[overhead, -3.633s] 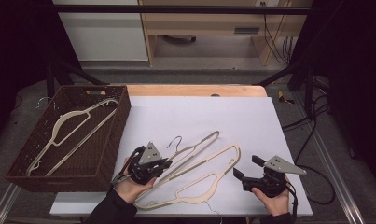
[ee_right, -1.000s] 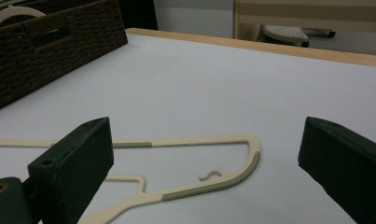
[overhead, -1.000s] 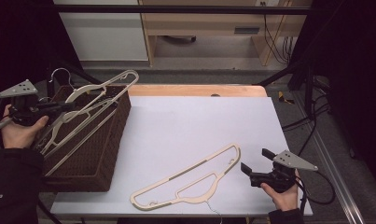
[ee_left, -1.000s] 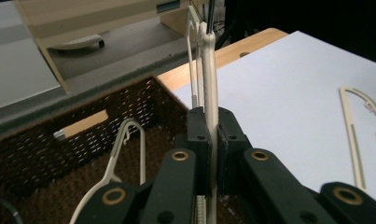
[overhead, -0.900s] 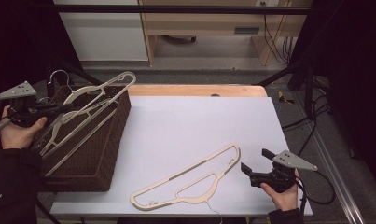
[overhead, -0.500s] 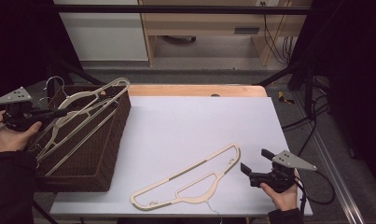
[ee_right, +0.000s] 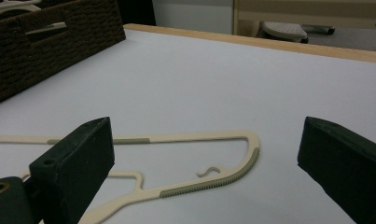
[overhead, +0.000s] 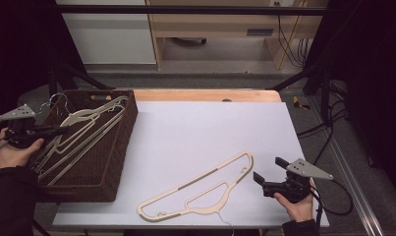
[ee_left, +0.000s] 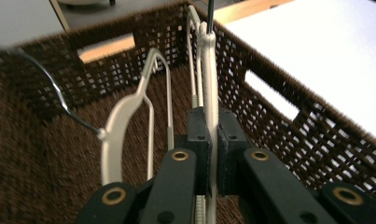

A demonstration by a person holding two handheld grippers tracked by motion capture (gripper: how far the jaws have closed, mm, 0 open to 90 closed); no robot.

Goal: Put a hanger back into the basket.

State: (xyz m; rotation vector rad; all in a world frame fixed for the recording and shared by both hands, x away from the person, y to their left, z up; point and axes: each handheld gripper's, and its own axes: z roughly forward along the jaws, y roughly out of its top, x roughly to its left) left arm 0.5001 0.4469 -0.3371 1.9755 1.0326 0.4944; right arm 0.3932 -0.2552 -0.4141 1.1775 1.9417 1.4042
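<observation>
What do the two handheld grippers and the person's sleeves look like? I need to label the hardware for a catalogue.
Both the left gripper and the right gripper are black with two blocky jaws, each topped by a grey three-cornered plate. The left gripper view shows brass-coloured rivets on its jaw links. A black cable trails from the right one. The person wears dark sleeves.

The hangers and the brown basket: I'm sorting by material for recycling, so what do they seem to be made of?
The hanger on the table looks like cream matte plastic: moulded one-piece outline with ribbed grip strips. The hanger in the left gripper looks the same, with a thin metal hook. The basket seems woven dark brown wicker or rattan, possibly synthetic; open weave and cut-out handles show.
</observation>
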